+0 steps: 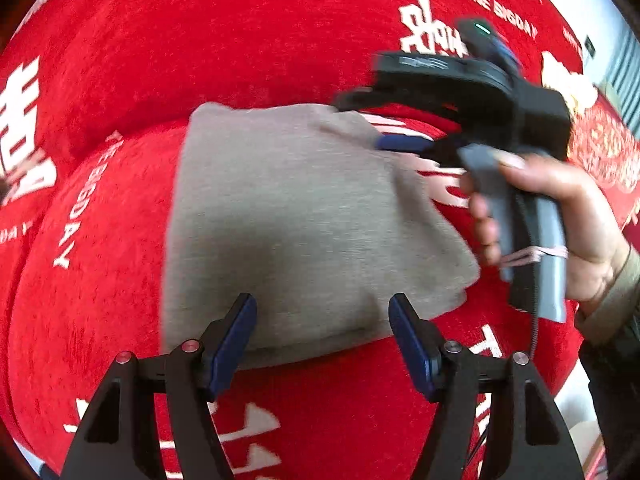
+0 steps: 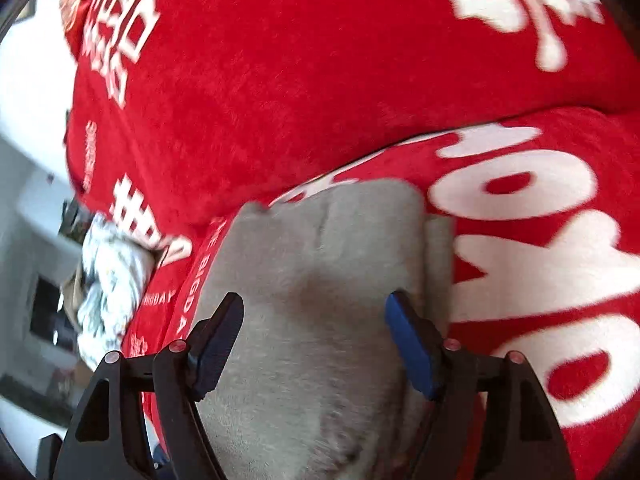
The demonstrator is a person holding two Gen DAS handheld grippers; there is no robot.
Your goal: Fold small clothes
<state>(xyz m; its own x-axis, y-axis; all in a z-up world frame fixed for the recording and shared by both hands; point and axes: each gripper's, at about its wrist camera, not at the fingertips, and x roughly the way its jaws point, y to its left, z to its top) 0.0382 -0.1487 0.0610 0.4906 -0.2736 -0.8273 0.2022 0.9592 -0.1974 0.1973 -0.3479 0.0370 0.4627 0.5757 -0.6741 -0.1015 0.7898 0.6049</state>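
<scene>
A small grey-beige garment lies folded flat on a red plush cover with white lettering. My left gripper is open, its blue-padded fingers just above the garment's near edge, holding nothing. My right gripper, held in a hand, hovers over the garment's far right corner in the left wrist view. In the right wrist view the right gripper is open above the same garment, empty.
The red cover rises behind as a cushioned backrest. A crumpled white patterned cloth lies at the left edge of the red seat. A red patterned item sits far right. White floor and furniture lie beyond.
</scene>
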